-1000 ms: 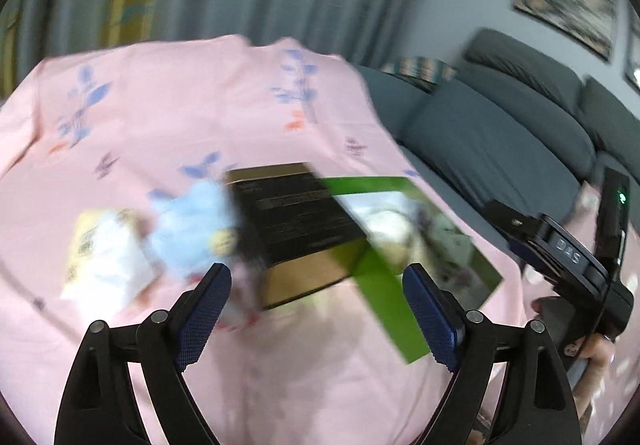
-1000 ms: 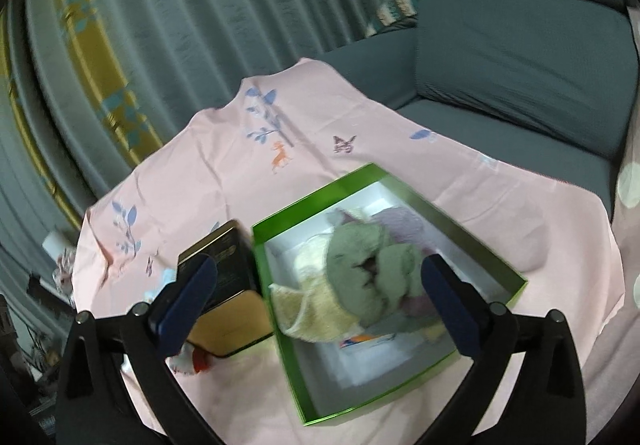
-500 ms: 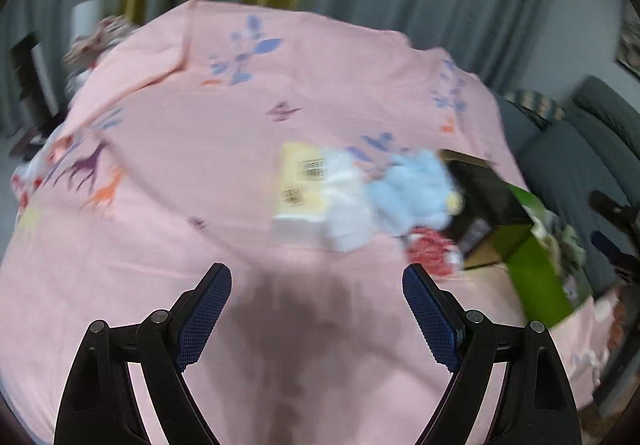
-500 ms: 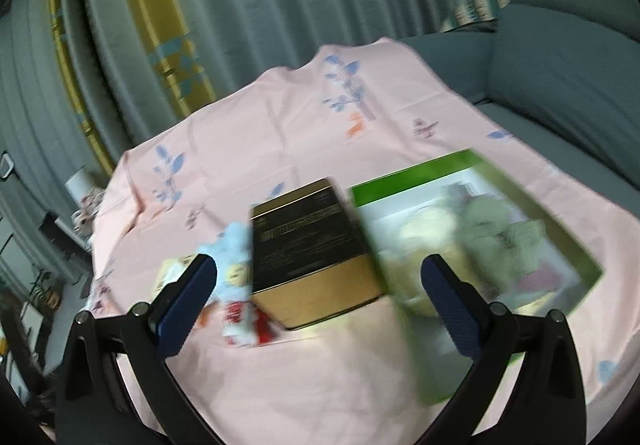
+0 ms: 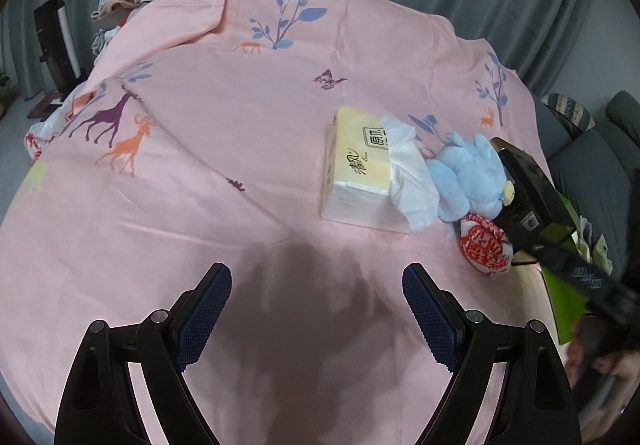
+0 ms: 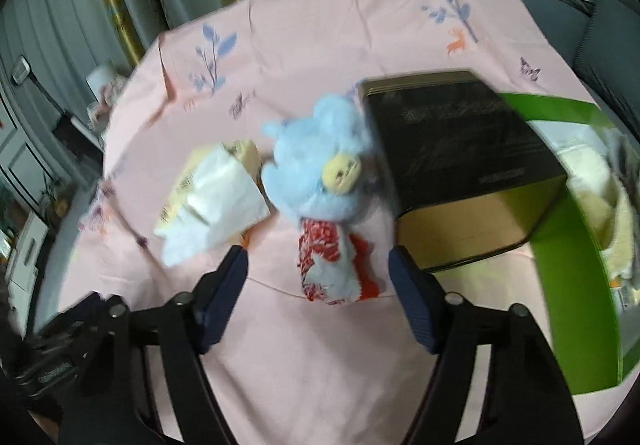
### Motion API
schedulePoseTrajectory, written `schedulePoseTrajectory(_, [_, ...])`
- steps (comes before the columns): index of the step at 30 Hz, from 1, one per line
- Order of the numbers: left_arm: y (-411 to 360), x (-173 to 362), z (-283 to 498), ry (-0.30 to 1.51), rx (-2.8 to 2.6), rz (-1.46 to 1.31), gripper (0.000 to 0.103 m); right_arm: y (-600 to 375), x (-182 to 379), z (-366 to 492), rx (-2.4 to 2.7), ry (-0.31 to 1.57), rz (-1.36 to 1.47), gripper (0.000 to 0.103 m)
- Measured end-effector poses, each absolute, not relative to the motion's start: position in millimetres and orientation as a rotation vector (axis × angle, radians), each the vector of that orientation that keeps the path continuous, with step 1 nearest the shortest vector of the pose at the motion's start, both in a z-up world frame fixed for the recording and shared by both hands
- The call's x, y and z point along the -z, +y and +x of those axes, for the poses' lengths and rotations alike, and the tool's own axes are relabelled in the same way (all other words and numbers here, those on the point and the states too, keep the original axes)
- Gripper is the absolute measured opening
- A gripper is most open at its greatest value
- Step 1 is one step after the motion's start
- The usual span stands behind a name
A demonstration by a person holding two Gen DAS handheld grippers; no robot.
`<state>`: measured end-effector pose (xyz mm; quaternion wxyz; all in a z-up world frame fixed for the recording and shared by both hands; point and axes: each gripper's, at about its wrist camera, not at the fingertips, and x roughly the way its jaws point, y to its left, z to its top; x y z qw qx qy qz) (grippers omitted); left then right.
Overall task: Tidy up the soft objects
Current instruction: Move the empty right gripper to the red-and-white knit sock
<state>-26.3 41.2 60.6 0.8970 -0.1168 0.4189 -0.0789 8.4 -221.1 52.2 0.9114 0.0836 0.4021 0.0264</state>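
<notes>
A red-and-white soft pouch [image 6: 328, 265] lies on the pink cloth, in front of a light blue plush toy [image 6: 316, 161]. My right gripper [image 6: 318, 269] straddles the pouch; its jaws are closing, and a gap still shows on both sides. A green box [image 6: 568, 253] at the right holds cream and green soft things [image 6: 588, 181]. My left gripper [image 5: 316, 285] hangs open over bare cloth, left of the tissue pack [image 5: 360, 169], the plush toy [image 5: 468, 173] and the pouch [image 5: 486, 245]. In the left wrist view the right gripper's finger [image 5: 580, 273] reaches in by the pouch.
A black and gold box [image 6: 460, 149] stands between the plush toy and the green box. The pink printed cloth [image 5: 200, 117] covers the whole surface. Grey curtains hang behind, a grey sofa [image 5: 592, 165] is at the right, and a pile of clothes [image 5: 128, 1] sits at the far left.
Both views swung left, off the green box. The right gripper came down over the red-and-white pouch and its jaws narrowed. The left gripper dropped towards bare cloth, still open.
</notes>
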Motion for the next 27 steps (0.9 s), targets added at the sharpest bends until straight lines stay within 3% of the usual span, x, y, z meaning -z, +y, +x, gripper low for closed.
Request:
schedulePoseTrajectory(4, [44.2, -60.9, -26.8, 0.872, 0.166, -0.248, 0.088, -213.9, -33.2, 23.3, -0.029, 0.868, 0.122, 0.053])
schedulePoseTrajectory(6, [44.8, -60.5, -26.6, 0.875, 0.161, -0.249, 0.088, -213.9, -24.9, 28.6, -0.011, 0.897, 0.102, 0.032])
schedulePoseTrajectory(17, [50.7, -61.4, -26.7, 0.878, 0.143, -0.272, 0.088, -183.5, -62.9, -7.8, -0.255, 0.827, 0.096, 0.028])
schedulePoseTrajectory(23, [57.9, -61.2, -26.0, 0.873, 0.1, -0.262, 0.088, -139.0, -37.0, -13.4, -0.298, 0.889, -0.083, 0.033])
schedulePoseTrajectory(25, [57.4, -61.2, -26.9, 0.875, 0.111, -0.267, 0.088, -133.3, -33.2, -13.8, -0.315, 0.915, -0.114, 0.05])
schedulePoseTrajectory(27, [55.4, -62.0, -27.8, 0.873, 0.125, -0.264, 0.088, -137.6, -39.4, -16.3, -0.333, 0.891, -0.088, 0.076])
